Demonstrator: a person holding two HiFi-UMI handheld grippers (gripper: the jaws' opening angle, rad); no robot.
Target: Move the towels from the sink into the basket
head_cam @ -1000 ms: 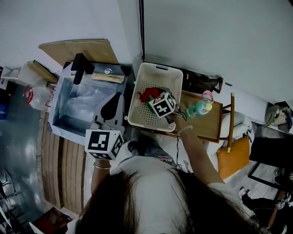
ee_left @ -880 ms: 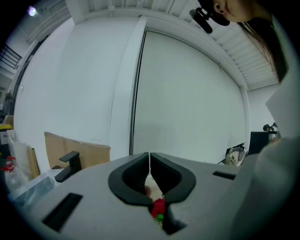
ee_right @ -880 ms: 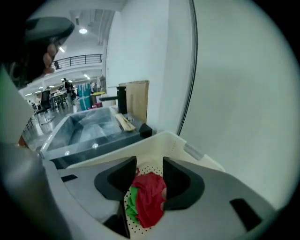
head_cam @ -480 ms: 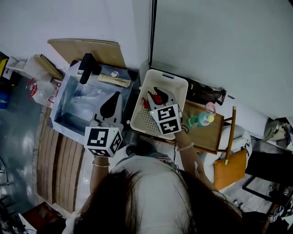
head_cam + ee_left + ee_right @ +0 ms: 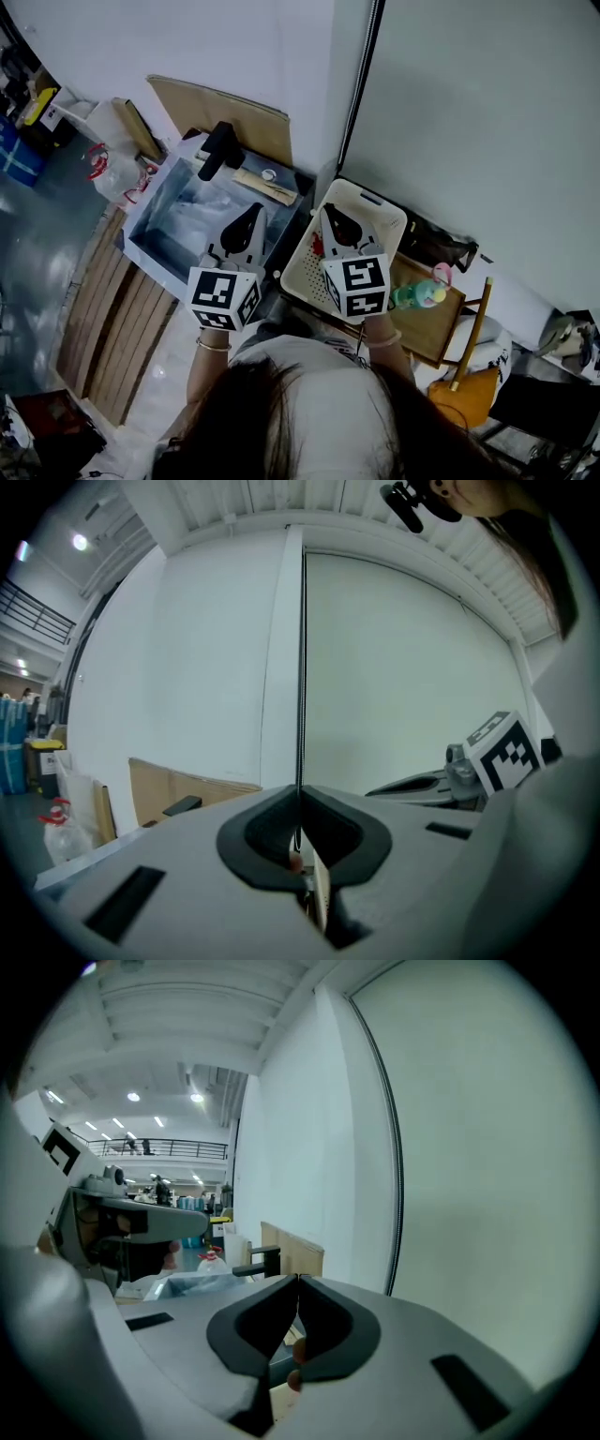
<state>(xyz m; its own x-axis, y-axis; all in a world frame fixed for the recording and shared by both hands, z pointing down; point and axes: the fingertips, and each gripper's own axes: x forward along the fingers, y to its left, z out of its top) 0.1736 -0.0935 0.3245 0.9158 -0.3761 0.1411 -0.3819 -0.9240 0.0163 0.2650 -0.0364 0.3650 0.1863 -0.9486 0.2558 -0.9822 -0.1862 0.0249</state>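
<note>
I log:
- Left gripper: tongs pressed together, empty, over sink.
- Right gripper: tongs just closed on nothing, above basket, 3 o'clock of sink.
- Red towel: inside basket, 9 o'clock side.

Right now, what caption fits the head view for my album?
Left gripper over the sink, right gripper over the white basket with a red towel inside, both shut.

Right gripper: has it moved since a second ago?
Yes. The right gripper has risen out of the basket toward its near rim; its jaws have just closed on nothing.
</note>
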